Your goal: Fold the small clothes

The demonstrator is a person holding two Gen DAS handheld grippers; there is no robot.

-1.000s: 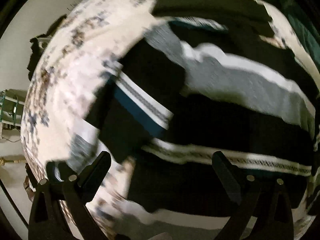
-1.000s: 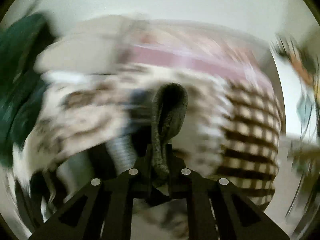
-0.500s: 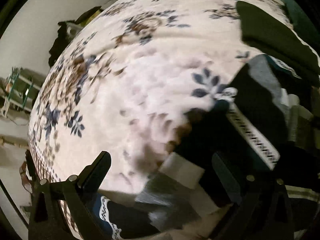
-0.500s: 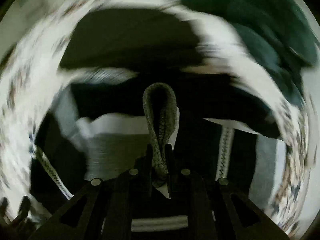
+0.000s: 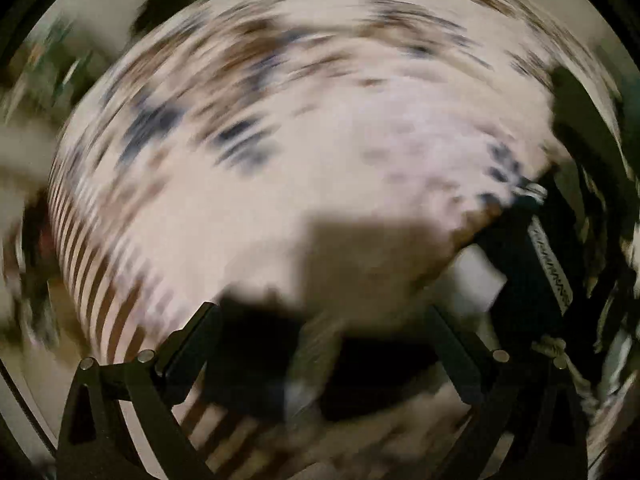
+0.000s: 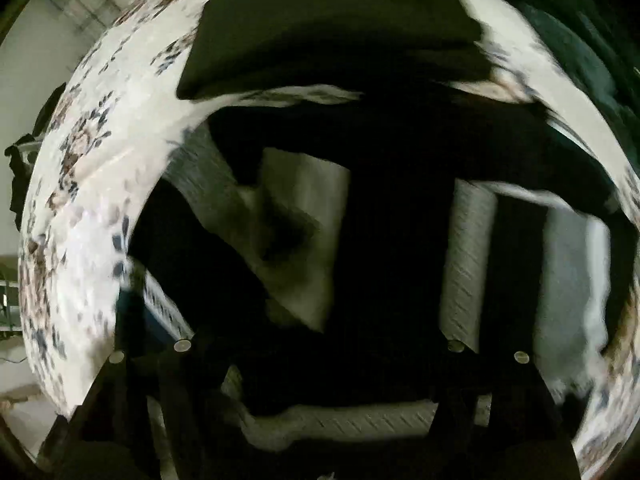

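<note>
A black, grey and white striped garment lies spread on the floral bedsheet, filling the right wrist view. My right gripper is open and empty just above it; its dark fingers barely stand out against the cloth. In the blurred left wrist view my left gripper is open and empty over the sheet. A dark piece of cloth lies between its fingers, and the striped garment's edge shows at the right.
A folded dark garment lies on the bed beyond the striped one. Dark green fabric sits at the right edge. The bed's striped border and room clutter show at the left.
My right gripper has opened and let go of the speckled grey cloth it held. My left gripper has swung left, away from the striped garment, and the view is smeared by motion.
</note>
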